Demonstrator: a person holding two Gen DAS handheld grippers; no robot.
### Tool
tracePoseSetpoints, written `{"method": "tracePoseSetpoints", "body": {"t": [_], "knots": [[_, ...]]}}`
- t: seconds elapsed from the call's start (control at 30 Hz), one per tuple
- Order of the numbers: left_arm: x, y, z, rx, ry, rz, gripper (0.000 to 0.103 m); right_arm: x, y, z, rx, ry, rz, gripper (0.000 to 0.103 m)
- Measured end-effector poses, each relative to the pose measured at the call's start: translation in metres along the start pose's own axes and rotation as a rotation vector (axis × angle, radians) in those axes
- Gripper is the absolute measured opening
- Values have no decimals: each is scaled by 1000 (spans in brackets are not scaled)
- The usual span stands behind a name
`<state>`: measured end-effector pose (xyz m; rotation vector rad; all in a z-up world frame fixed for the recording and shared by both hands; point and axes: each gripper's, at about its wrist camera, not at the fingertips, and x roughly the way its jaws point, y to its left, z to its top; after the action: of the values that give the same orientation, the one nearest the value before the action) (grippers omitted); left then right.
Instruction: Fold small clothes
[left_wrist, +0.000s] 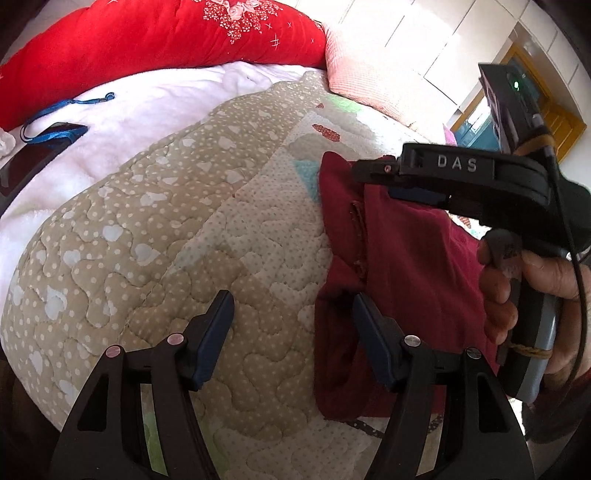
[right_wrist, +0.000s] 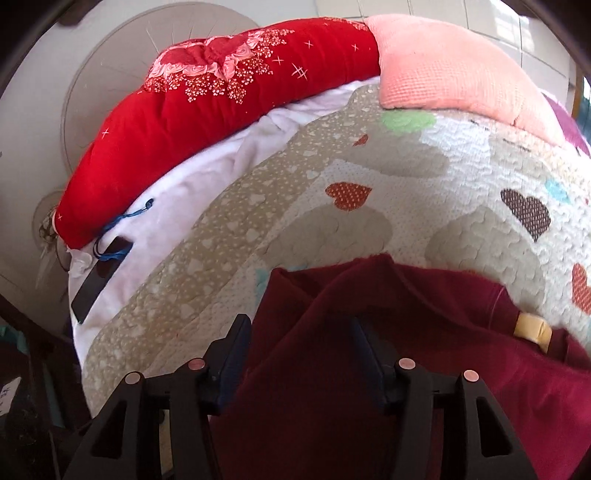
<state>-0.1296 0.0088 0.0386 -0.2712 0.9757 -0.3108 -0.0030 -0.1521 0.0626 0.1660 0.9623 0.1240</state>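
A small dark red garment lies on the quilted bed cover, partly folded, with a seam showing. My left gripper is open just above the cover; its right finger sits over the garment's left edge. My right gripper reaches over the garment from the right, held by a hand. In the right wrist view the garment bunches between the open fingers of my right gripper, with a yellow label at its right.
A red floral pillow and a pink pillow lie at the far side. A dark phone with a blue strap rests on the white sheet to the left. A door stands at the right.
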Motion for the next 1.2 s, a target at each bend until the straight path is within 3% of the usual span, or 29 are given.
{"method": "tracePoseSetpoints", "body": {"t": [0.2,0.33,0.5,0.6,0.67,0.8,0.83,0.87,0.9,0.93,0.97,1.0,1.07,1.2], "knots": [[-14,0,-4,-21,-23,-83,68,4,-3,-2,17,53,27,58],[-8,-7,-8,-1,-3,-109,76,11,3,5,-7,111,45,73],[-15,-8,-7,-7,-2,-172,76,27,17,8,-74,149,-40,77],[-20,-5,-9,12,-22,-152,79,36,25,6,-120,165,-68,87],[-12,-7,-13,37,16,-130,79,41,30,5,-153,173,-84,95],[-1,-24,-18,104,21,-84,79,51,39,-1,-230,151,-142,96],[2,-28,-20,123,12,-74,79,50,39,-3,-243,132,-154,90],[4,-29,-20,127,12,-71,79,48,38,-6,-247,97,-176,70],[4,-32,-21,128,10,-91,76,42,35,-8,-247,58,-212,63],[3,-33,-22,128,11,-111,67,37,31,-9,-237,39,-192,54],[0,-38,-21,131,40,-173,38,29,25,-10,-215,15,-152,35],[-2,-42,-21,133,55,-200,30,17,17,-11,-185,-9,-100,28],[-23,-59,-21,172,-6,-206,28,-9,2,-13,-126,-65,-23,19],[-60,-102,-19,248,-59,-320,26,-78,-31,-23,-38,-218,79,17]]}}
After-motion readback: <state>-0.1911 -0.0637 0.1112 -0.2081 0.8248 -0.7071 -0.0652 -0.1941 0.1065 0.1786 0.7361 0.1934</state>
